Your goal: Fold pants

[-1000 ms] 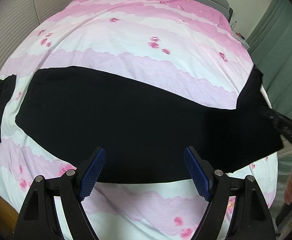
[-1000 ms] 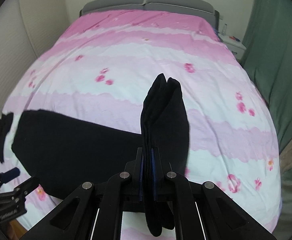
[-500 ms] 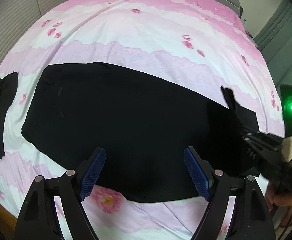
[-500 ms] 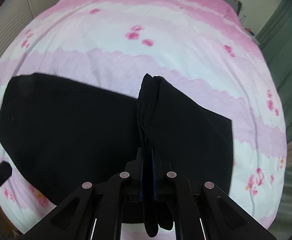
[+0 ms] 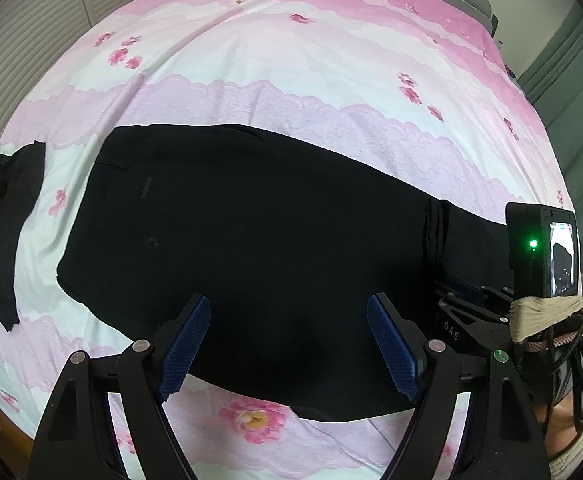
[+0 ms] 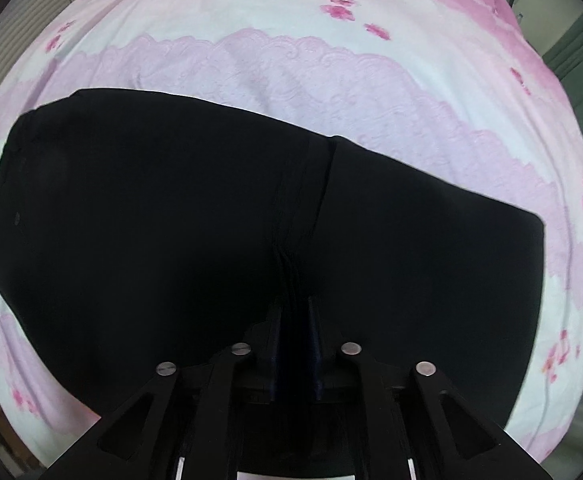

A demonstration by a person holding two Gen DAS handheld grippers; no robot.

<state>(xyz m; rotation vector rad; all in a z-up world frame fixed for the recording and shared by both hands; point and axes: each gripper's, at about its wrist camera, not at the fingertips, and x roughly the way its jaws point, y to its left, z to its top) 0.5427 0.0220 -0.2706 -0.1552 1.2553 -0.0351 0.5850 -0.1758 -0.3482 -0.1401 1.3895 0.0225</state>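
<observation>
The black pants lie flat across the near part of a bed with a pink and white flowered cover, waistband toward the left. Left of the pants, a second dark garment lies on the cover, cut off by the frame edge. A slatted wall panel stands beyond it, and a green curtain hangs right of the pants. The fabric is so dark that its folds barely show. The left tongs hang wide apart over the near edge of the pants, gripping nothing. At the right end of the pants, the right tongs are opening, narrow, with a bunched ridge of cloth between them; whether the pads touch it is hard to make out.
</observation>
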